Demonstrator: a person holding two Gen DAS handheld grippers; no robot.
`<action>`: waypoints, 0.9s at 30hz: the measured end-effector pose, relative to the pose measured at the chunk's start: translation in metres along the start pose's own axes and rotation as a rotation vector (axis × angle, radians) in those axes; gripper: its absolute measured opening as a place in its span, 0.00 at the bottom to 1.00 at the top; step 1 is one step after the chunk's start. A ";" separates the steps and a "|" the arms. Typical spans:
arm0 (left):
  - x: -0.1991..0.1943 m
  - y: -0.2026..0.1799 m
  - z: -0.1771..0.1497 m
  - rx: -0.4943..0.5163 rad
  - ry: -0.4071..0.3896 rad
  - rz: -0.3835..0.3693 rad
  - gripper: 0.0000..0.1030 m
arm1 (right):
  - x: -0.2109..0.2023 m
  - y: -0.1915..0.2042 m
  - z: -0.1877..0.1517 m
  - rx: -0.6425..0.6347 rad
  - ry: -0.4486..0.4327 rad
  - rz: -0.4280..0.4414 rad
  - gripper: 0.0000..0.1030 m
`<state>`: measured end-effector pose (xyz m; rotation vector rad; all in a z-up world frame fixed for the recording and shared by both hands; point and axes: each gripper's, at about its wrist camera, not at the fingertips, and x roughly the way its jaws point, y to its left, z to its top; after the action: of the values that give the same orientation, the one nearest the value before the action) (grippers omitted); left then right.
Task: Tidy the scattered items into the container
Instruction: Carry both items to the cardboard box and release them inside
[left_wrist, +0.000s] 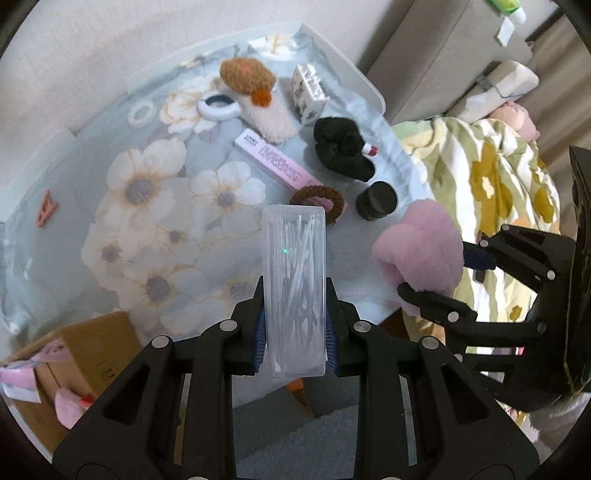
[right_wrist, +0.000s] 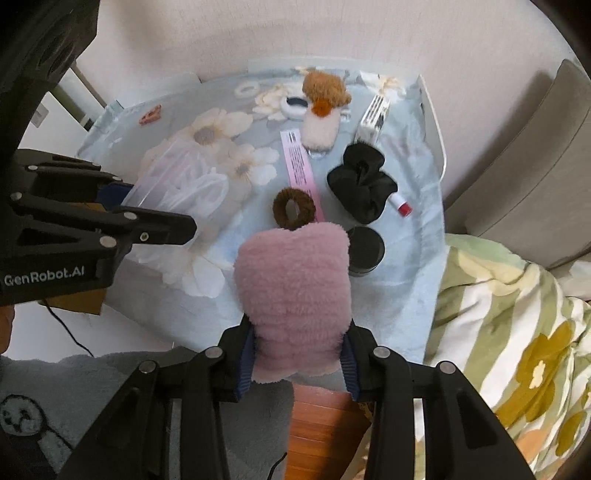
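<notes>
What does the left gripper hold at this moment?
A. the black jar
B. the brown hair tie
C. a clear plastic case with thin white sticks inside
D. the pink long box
C: the left gripper is closed on both sides of the clear plastic case, while the pink long box, brown hair tie and black jar lie on the floral cloth.

My black left gripper (left_wrist: 294, 332) holds a clear case (left_wrist: 293, 280) of white swabs; my right gripper (right_wrist: 297, 354) holds a fluffy pink plush (right_wrist: 293, 291). The cloth (left_wrist: 155, 206) is pale blue with cream flowers. On it lie a pink box (left_wrist: 275, 162), brown hair tie (left_wrist: 317, 203), black scrunchie (left_wrist: 341, 146) and dark jar (left_wrist: 376, 201); the quilt (left_wrist: 491, 173) shows green stripes and mustard flowers
</notes>
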<state>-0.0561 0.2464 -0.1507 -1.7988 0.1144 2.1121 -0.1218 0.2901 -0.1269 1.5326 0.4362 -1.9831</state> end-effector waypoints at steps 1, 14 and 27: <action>-0.005 0.000 -0.001 0.005 -0.005 -0.006 0.22 | -0.005 0.004 0.002 -0.003 -0.004 -0.004 0.35; -0.081 0.050 -0.030 -0.049 -0.103 -0.016 0.22 | -0.039 0.047 0.023 -0.047 -0.054 -0.009 0.35; -0.122 0.143 -0.080 -0.263 -0.185 0.065 0.22 | -0.044 0.110 0.062 -0.173 -0.076 0.064 0.35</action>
<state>-0.0123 0.0637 -0.0719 -1.7462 -0.1623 2.4229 -0.0931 0.1798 -0.0567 1.3436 0.5070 -1.8951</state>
